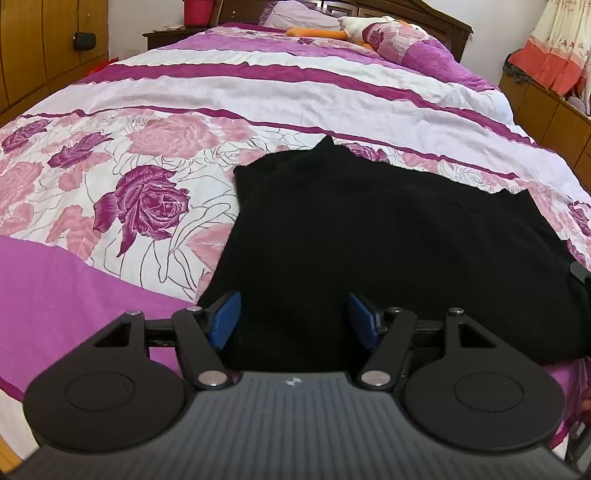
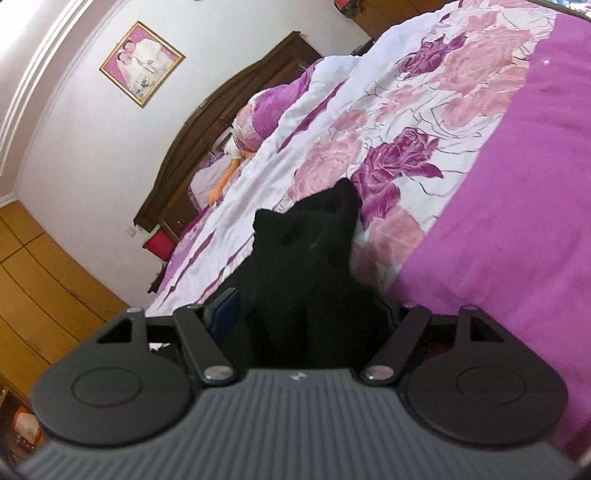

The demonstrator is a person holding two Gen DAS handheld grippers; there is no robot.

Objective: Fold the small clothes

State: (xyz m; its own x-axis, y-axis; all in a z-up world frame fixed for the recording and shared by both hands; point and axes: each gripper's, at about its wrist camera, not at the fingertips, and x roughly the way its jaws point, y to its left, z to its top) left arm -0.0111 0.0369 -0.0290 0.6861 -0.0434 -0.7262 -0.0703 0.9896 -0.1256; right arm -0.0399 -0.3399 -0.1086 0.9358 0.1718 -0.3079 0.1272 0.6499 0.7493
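A black knit garment [image 1: 369, 236] lies spread on the floral purple bedspread [image 1: 147, 192], near the bed's front edge. My left gripper [image 1: 295, 321] is open, its blue pads [image 1: 225, 317] on either side of the garment's near hem, which lies between them. The right wrist view is tilted. There the same black garment [image 2: 314, 258] fills the space between the fingers of my right gripper [image 2: 306, 317]. The left blue pad [image 2: 225, 314] shows; the right one is hidden by cloth. The jaws stand wide apart.
A stuffed duck toy [image 1: 354, 27] and a pillow [image 1: 399, 40] lie at the head of the bed by the dark wooden headboard [image 2: 221, 110]. Wooden cabinets [image 1: 40, 48] stand on the left, a low cabinet [image 1: 550, 107] on the right.
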